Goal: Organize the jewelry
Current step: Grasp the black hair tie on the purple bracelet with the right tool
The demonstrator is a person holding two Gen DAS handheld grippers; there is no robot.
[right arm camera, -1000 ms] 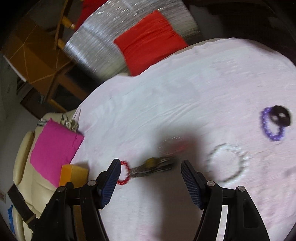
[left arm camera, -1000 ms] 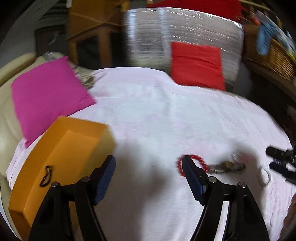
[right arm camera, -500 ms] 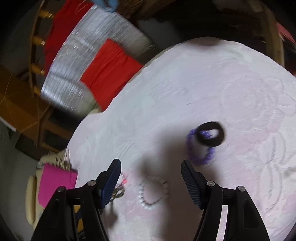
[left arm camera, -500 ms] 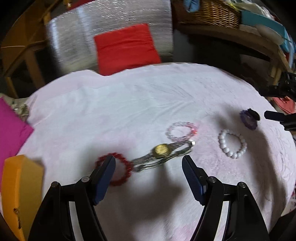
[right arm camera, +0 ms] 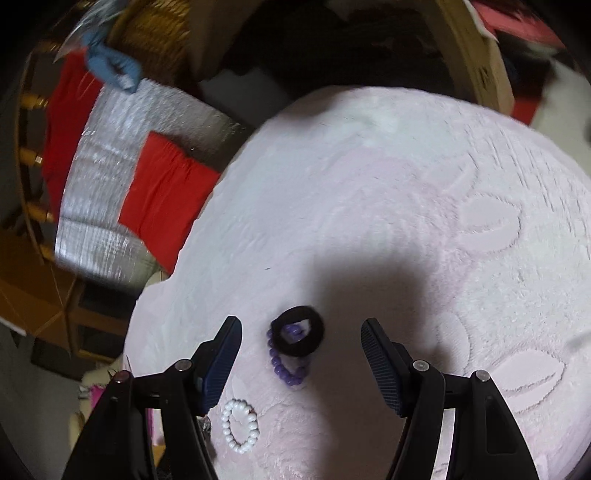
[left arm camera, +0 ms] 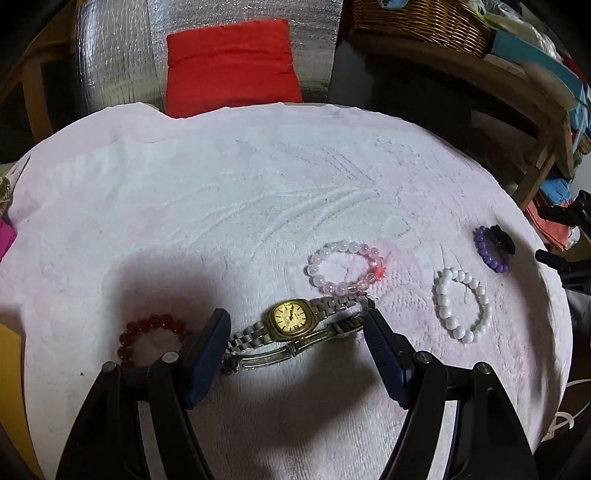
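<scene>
On a pale pink towel (left arm camera: 258,192) lie a gold-faced watch (left arm camera: 291,316) with a metal band, a red bead bracelet (left arm camera: 147,332), a pink-and-white bead bracelet (left arm camera: 345,267), a white bead bracelet (left arm camera: 461,304) and a purple bead bracelet (left arm camera: 489,251) under a black hair tie (left arm camera: 502,238). My left gripper (left arm camera: 297,330) is open, its fingers on either side of the watch, low over it. My right gripper (right arm camera: 301,341) is open, straddling the black hair tie (right arm camera: 297,336) and purple bracelet (right arm camera: 286,369). The white bracelet (right arm camera: 240,424) lies to its lower left.
An orange box edge (left arm camera: 7,354) sits at the left. A red cushion (left arm camera: 229,66) against a silver quilted panel (left arm camera: 114,59) stands behind the towel. A wicker basket (left arm camera: 417,18) on a wooden shelf is at the back right. The towel's edge drops off at right.
Both grippers have swung right across the towel. The left went from the orange box to over the watch; the right went from the watch area to over the hair tie.
</scene>
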